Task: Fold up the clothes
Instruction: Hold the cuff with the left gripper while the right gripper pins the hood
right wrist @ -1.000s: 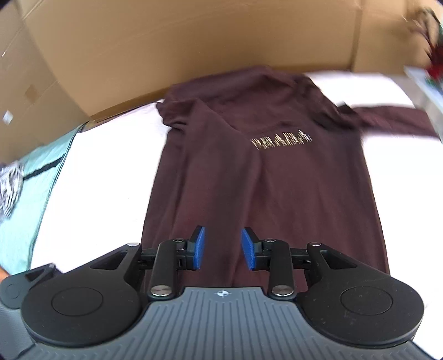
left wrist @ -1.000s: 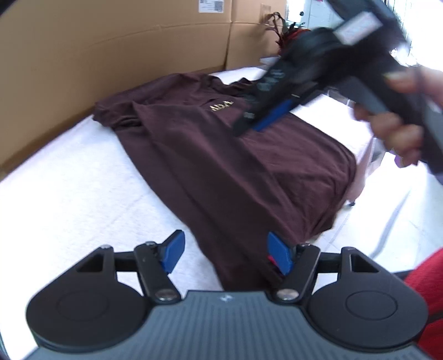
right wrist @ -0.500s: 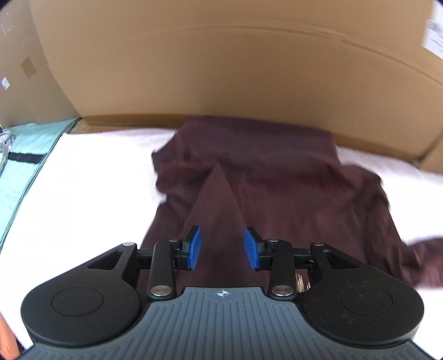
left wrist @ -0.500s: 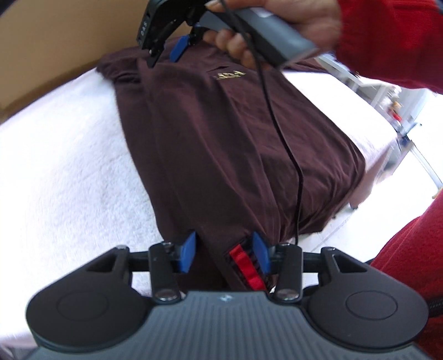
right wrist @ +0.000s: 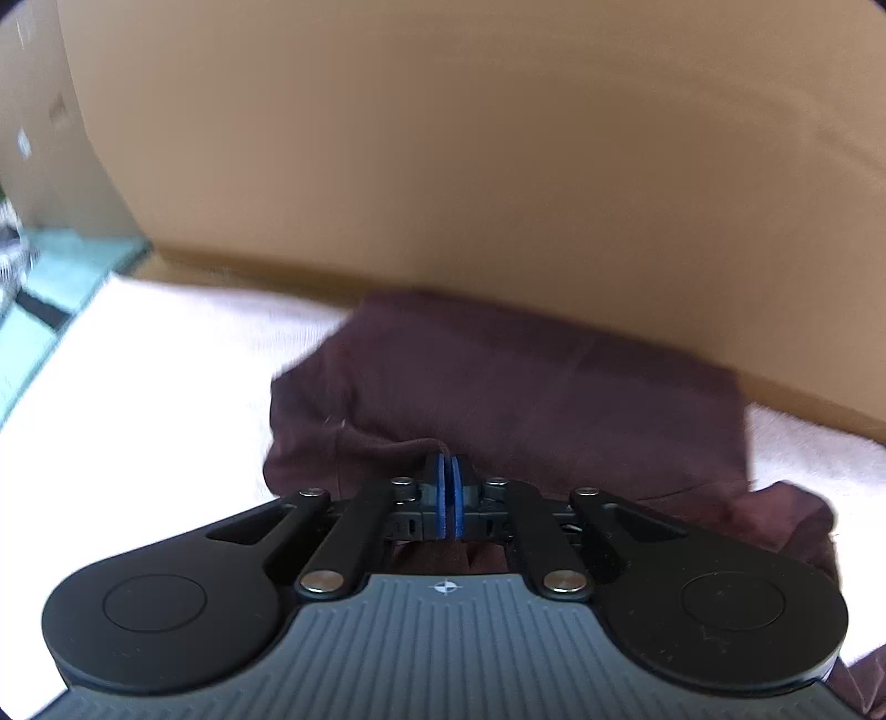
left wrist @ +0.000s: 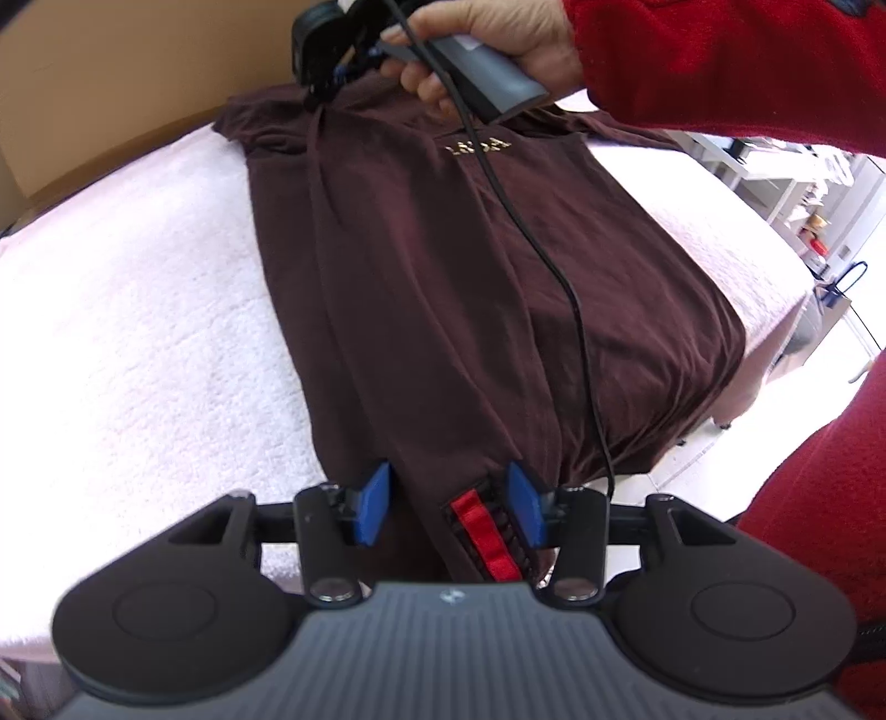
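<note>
The dark maroon shirt (left wrist: 443,266) lies spread on the white-towelled desk (left wrist: 138,332), its hem hanging over the near edge. The right gripper (right wrist: 447,498) is pinched together on a fold near the shoulder, by the cardboard wall (right wrist: 443,138). The left gripper (left wrist: 448,507) is opening, jaws apart astride the hem's red tag (left wrist: 482,531).

Left gripper (left wrist: 449,507) pitched down, jaws opening, blue pads (left wrist: 372,505) apart with cloth between, not pressing. Right gripper (right wrist: 449,495) pitched down, pads together, pinching cloth. Right hand (left wrist: 487,41) wrapped around grey handle, red sleeve (left wrist: 720,66) reaching across from right.
</note>
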The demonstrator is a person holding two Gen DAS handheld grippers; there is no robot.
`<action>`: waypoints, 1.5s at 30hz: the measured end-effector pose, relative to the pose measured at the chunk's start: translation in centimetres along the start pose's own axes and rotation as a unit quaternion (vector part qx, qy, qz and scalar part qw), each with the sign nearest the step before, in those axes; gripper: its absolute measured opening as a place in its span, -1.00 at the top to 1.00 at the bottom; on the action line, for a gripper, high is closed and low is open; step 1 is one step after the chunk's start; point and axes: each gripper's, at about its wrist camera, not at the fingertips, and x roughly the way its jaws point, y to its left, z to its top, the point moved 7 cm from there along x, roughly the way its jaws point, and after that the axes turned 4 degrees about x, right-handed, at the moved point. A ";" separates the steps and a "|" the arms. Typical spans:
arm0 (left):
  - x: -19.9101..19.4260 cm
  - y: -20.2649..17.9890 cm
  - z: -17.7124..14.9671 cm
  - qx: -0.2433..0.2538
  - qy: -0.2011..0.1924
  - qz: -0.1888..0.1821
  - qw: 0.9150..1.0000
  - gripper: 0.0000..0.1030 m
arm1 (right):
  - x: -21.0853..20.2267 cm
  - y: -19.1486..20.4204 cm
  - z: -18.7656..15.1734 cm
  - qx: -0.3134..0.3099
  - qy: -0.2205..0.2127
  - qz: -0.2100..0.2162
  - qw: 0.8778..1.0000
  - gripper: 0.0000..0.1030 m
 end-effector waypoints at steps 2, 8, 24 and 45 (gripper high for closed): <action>0.1 0.0 0.1 0.017 0.004 -0.015 1.000 0.00 | -0.7 -0.8 0.0 0.010 -0.011 -0.019 1.000 0.94; 0.2 0.1 0.2 0.063 0.014 -0.046 0.997 0.00 | 0.5 -3.0 -1.4 0.045 0.023 -0.072 0.996 0.97; 0.3 0.7 0.4 0.054 0.016 -0.080 0.995 -0.03 | -2.9 1.6 1.3 -0.044 -0.021 -0.004 0.999 0.16; 0.0 1.5 0.2 0.013 0.000 -0.079 0.997 0.05 | -4.8 -4.3 0.4 0.032 -0.002 -0.028 0.999 0.23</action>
